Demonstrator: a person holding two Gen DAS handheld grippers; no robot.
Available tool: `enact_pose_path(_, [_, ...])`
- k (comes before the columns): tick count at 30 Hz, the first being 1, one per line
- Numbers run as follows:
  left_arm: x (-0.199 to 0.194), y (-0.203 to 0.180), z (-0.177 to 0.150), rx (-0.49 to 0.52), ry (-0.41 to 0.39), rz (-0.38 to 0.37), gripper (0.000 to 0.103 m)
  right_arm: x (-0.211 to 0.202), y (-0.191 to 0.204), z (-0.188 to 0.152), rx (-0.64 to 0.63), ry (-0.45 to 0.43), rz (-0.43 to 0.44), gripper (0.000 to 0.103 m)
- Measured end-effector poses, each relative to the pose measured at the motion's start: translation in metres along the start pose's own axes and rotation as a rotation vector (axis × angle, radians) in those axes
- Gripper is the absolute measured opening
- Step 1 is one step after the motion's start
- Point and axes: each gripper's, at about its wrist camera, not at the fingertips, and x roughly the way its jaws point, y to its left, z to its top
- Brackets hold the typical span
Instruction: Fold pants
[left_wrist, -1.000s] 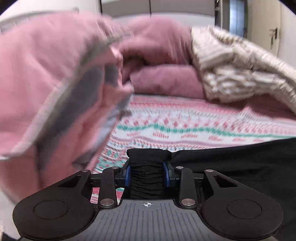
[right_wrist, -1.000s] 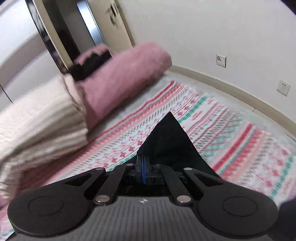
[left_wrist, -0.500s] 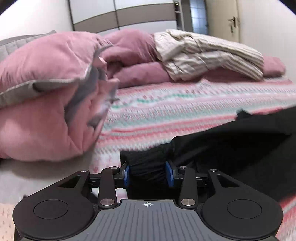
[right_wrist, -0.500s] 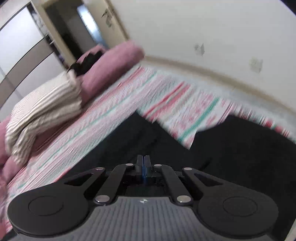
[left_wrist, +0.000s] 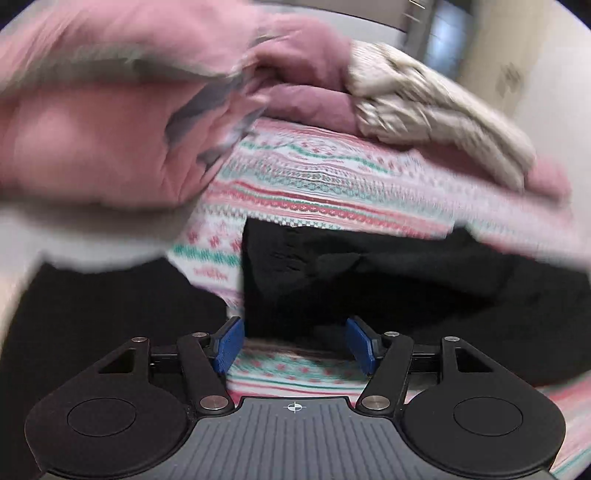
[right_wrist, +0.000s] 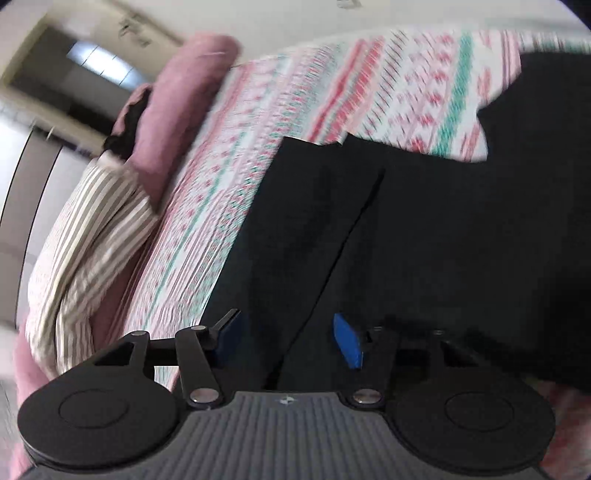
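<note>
The black fabric pants (left_wrist: 388, 280) are lying on the patterned red, green and white bedspread (left_wrist: 314, 177), one squared edge showing just ahead of the left gripper (left_wrist: 294, 345). That gripper's blue-padded jaws are standing wide apart with nothing between them — only bedspread is showing in the gap. The right gripper (right_wrist: 286, 341) is likewise spread open, hovering over the pants (right_wrist: 406, 240), where a seam or fold line is running diagonally; the blur is making it hard to say which. A bunched pink quilt (left_wrist: 103, 122) is sitting at the left, and a cream striped blanket (left_wrist: 436, 110) is resting on pink bedding behind — both frames are smeared.
</note>
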Motion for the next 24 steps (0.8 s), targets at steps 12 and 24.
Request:
enact_pose_path(12, [0.06, -0.024, -0.006, -0.46, 0.054, -0.041, 0.077, 0.033, -0.019, 0.036, 0.043, -0.158, -0.129, 0.07])
enact_pose_path(24, [0.074, -0.008, -0.014, -0.563, -0.063, -0.062, 0.08, 0.033, -0.008, 0.046, -0.019, -0.171, -0.073, 0.017])
